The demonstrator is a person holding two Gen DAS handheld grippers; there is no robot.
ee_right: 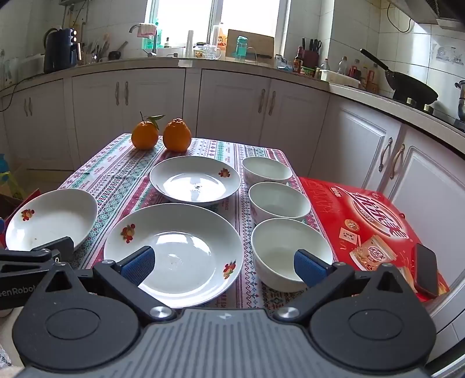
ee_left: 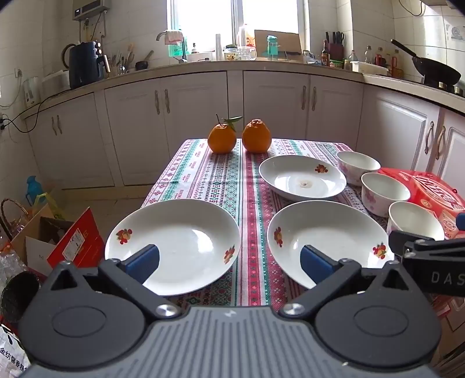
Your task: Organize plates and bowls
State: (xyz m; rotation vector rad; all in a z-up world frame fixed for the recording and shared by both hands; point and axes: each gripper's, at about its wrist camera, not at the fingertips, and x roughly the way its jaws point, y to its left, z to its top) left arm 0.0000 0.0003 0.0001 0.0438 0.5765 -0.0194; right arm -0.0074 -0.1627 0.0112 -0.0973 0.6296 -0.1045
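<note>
— Plates first, left wrist view: left gripper [ee_left: 229, 260] gapes empty above two white floral ceramic plates [ee_left: 174, 244] at the table's near edge, probably choosing one to stack.

— Right wrist view: my right gripper [ee_right: 223, 266] is equally wide, holding nothing; three white ceramic bowls [ee_right: 279, 200] line the right edge.

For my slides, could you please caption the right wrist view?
Open right tool above three white floral plates and three white bowls on a patterned tablecloth.

Daylight fr blown-out window [ee_left: 232, 23], glare on plates [ee_right: 174, 253], fisheye-bent edges, sharp
</note>
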